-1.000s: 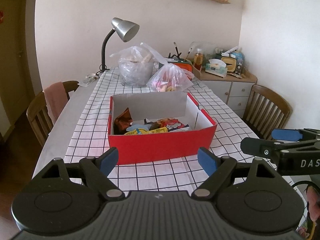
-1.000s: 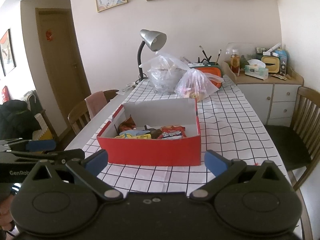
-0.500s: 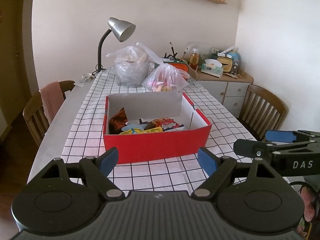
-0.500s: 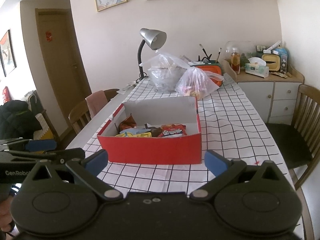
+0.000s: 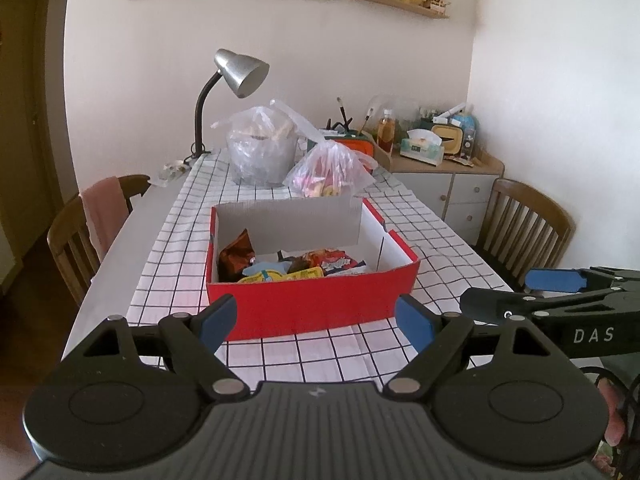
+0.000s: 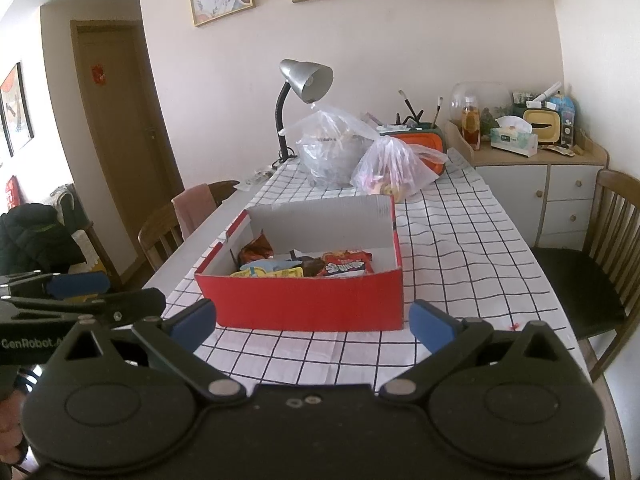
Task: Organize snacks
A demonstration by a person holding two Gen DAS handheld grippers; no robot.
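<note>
Nothing moved — red box unshifted, snacks inside, unchanged

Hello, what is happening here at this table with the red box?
A person holds a gripper in each hand, both aimed at the red box on the checked tablecloth. The left gripper and right gripper are open, holding nothing, and neither touches the box. Snack packets already lie inside it. Behind the box stand two plastic bags and a lamp.
</note>
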